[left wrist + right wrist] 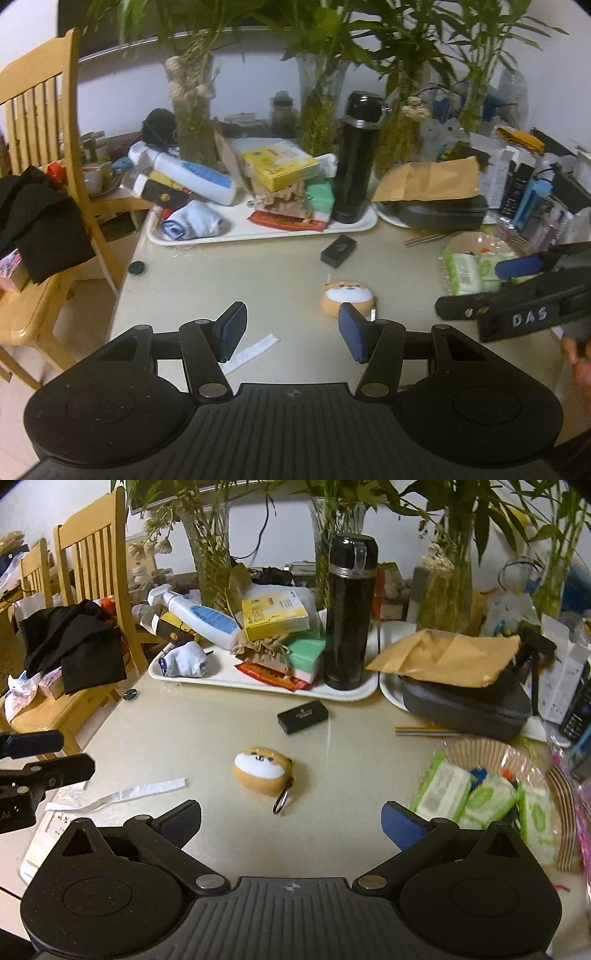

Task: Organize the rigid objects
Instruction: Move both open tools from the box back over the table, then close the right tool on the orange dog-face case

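The table fills both views, and at its back you see the white tray with the black thermos bottle standing upright at its right end, beside a yellow box and a white spray bottle. Only your right wrist view shows the gray zipper case clearly under the brown envelope, and the packs of wet wipes in the shallow basket. Only your left wrist view shows the small dark round cap near the table's left edge so well.

The small black box lies flat on the bare table, just in front of the tray. The dog-face plush pouch lies nearer to you, apart from the box, its metal clip pointing to you. A white paper strip lies to its left.

Your left gripper hovers over the table, jaws wide apart and holding nothing; the pouch sits just beyond its right finger. Your right gripper is also spread wide and empty, low over the table, with the pouch ahead between its fingers. Each gripper appears at the edge of the other's view.
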